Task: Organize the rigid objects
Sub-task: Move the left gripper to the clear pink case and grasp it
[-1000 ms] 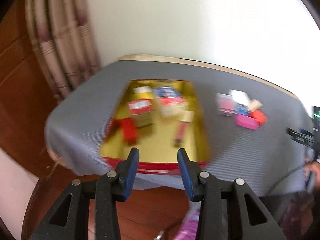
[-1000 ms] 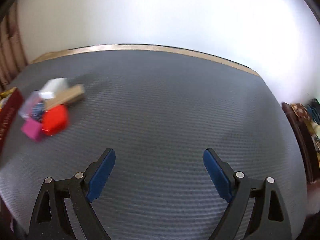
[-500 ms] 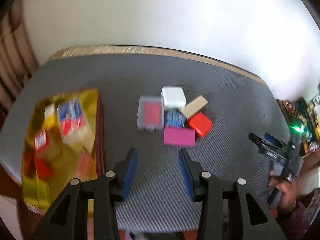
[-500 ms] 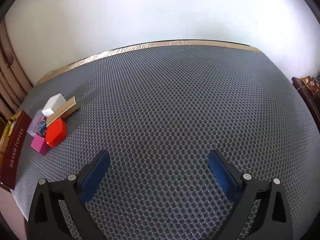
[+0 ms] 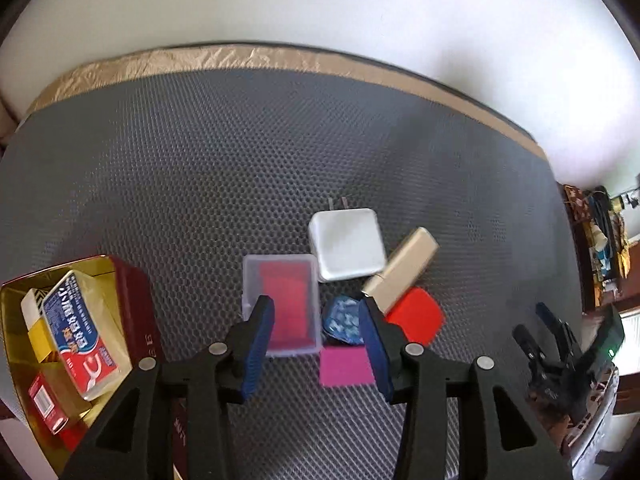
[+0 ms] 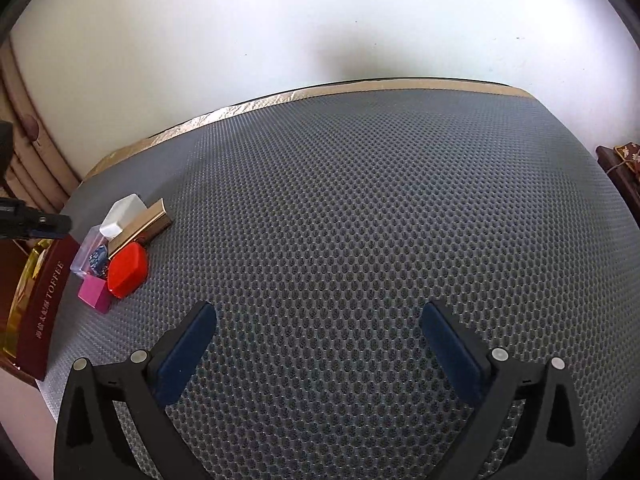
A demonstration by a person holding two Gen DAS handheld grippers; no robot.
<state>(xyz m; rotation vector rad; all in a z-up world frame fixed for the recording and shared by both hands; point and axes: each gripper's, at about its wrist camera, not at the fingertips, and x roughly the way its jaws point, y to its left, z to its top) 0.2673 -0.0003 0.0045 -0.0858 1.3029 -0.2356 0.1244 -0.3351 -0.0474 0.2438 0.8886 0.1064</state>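
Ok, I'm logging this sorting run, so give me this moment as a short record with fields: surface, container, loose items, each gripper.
surface: grey honeycomb mat
container: red tin with gold lining, at the mat's left edge, already holding small boxes
loose items: clear case, white charger, gold bar, red case, blue patterned piece, pink block, clustered together
left gripper: over the cluster, jaws opening, nothing held
right gripper: over bare mat, jaws opening wide, nothing between them

Opening left gripper (image 5: 316, 340) above clutter (image 5: 344, 280)
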